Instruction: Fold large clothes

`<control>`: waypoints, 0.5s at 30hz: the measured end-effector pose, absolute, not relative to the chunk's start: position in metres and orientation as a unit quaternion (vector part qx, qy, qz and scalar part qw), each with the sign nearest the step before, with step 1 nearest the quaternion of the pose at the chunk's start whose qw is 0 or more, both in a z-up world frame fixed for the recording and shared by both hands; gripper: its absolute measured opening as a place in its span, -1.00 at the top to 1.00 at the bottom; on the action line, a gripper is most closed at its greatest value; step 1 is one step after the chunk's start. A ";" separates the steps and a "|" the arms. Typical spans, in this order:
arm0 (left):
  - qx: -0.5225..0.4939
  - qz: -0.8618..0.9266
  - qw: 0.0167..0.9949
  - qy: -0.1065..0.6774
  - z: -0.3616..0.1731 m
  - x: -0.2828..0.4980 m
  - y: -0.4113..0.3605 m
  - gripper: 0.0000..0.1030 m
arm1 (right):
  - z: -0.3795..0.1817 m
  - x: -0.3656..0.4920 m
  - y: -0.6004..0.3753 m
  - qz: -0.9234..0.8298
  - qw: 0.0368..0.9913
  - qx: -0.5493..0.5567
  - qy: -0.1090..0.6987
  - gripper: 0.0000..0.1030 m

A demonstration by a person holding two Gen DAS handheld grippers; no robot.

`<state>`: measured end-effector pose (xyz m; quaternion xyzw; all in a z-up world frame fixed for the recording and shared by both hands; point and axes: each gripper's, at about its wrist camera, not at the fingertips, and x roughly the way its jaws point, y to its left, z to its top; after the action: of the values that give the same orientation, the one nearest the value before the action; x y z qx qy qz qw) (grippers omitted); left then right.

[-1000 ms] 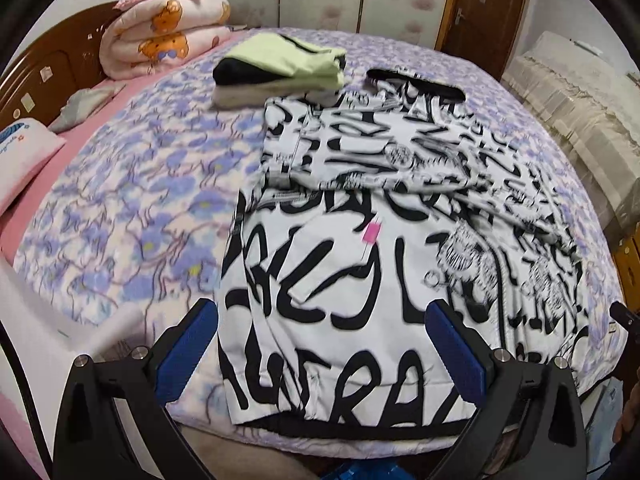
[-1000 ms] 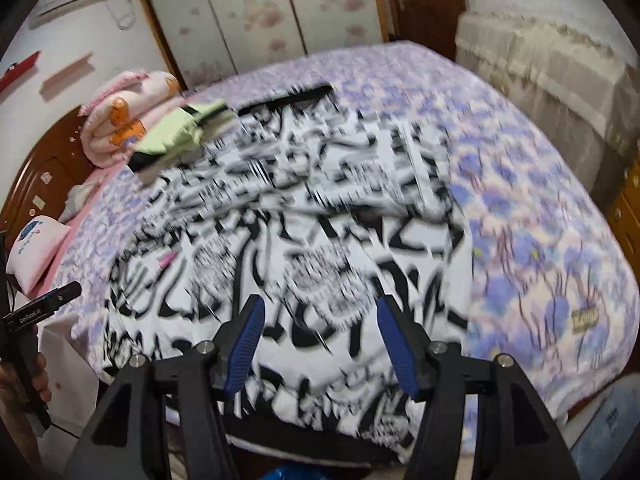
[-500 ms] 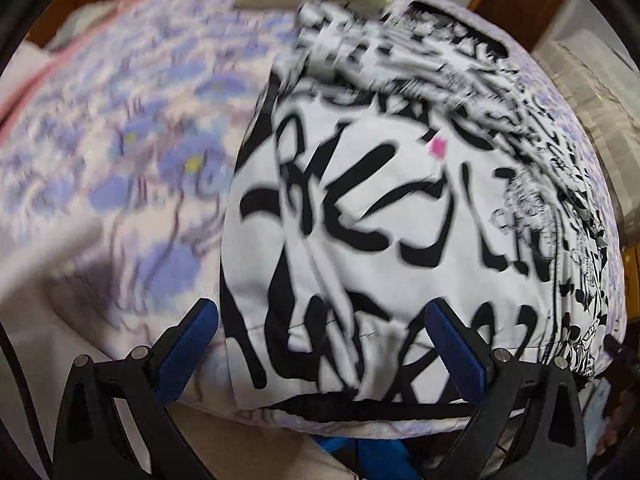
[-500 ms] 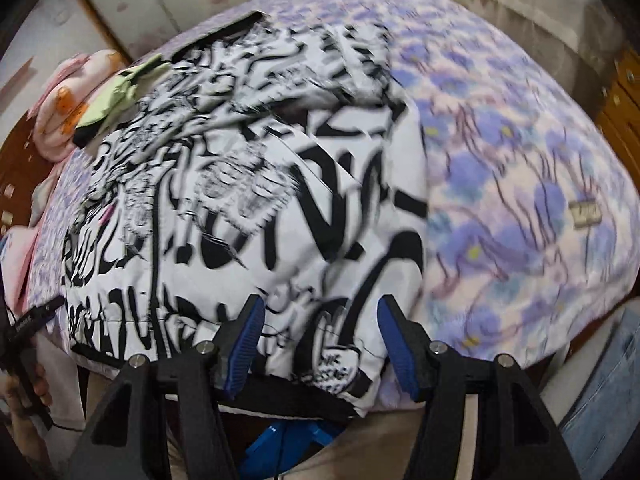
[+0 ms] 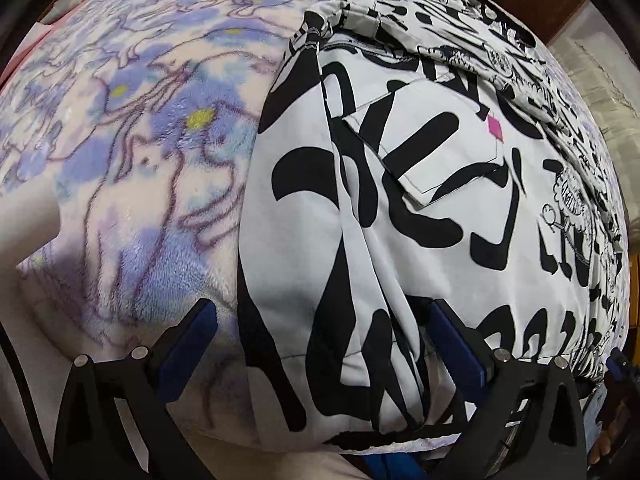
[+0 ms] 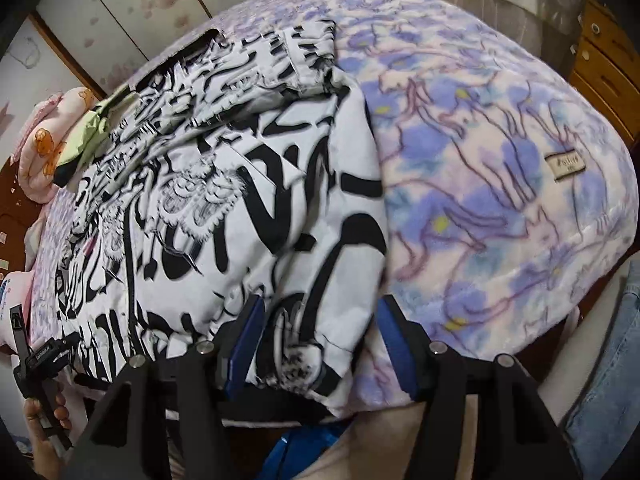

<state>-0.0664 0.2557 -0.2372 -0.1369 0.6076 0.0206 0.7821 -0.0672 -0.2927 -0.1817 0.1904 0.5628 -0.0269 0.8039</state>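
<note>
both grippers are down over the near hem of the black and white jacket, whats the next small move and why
Probably close both on the hem. The left gripper and right gripper each stand open astride a near corner of the black-and-white jacket, which lies flat on the purple floral blanket; the pads don't seem to pinch yet, so gripping comes before lifting to fold.
</note>
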 end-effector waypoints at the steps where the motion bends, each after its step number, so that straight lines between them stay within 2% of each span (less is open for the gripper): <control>1: -0.134 0.020 0.782 0.608 -0.238 -0.065 0.255 -0.99 | -0.188 -0.069 -0.295 -0.027 0.795 0.199 0.572 -0.14; 8: -0.122 0.014 0.779 0.615 -0.244 -0.058 0.251 -1.00 | -0.211 -0.071 -0.297 0.003 0.765 0.259 0.590 -0.14; 12: -0.125 0.008 0.779 0.615 -0.248 -0.056 0.250 -1.00 | -0.217 -0.065 -0.288 0.005 0.765 0.251 0.592 -0.15; 14: -0.133 0.004 0.779 0.613 -0.248 -0.056 0.252 -1.00 | -0.220 -0.063 -0.285 0.007 0.764 0.250 0.595 -0.05; 15: -0.133 0.003 0.779 0.613 -0.248 -0.059 0.255 -0.99 | -0.220 -0.061 -0.285 0.008 0.764 0.249 0.596 0.07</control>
<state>-0.0589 0.2550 -0.2482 -0.1330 0.6128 0.0029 0.7790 -0.0614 -0.2850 -0.2201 0.2490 0.5955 0.0075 0.7637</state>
